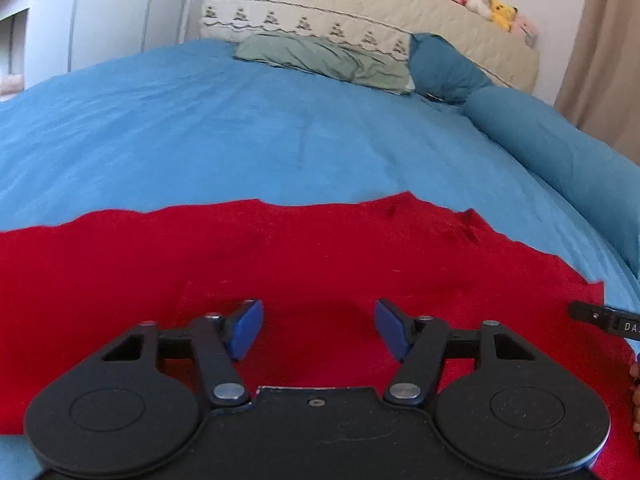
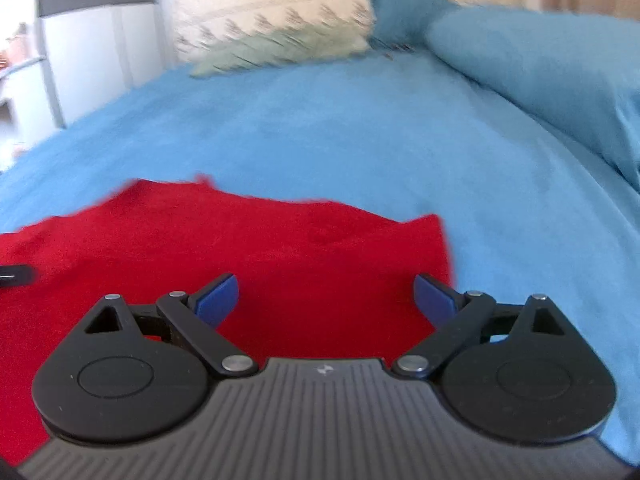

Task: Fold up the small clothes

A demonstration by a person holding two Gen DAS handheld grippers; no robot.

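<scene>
The flat red fabric garment [image 1: 280, 264] is lying spread on the blue bedsheet [image 1: 200, 132]. The left gripper [image 1: 319, 330] and right gripper [image 2: 326, 300] are both hovering over it, jaws gaping, holding nothing. It looks like the approach before a first fold; next, each needs to pinch an edge. Only the right view is showing the garment's right corner [image 2: 434, 224].

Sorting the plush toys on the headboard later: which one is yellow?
The yellow plush, second from the right end of the row on the headboard. Its neighbours are white and pale pink; others are bright pink and brown.
</scene>
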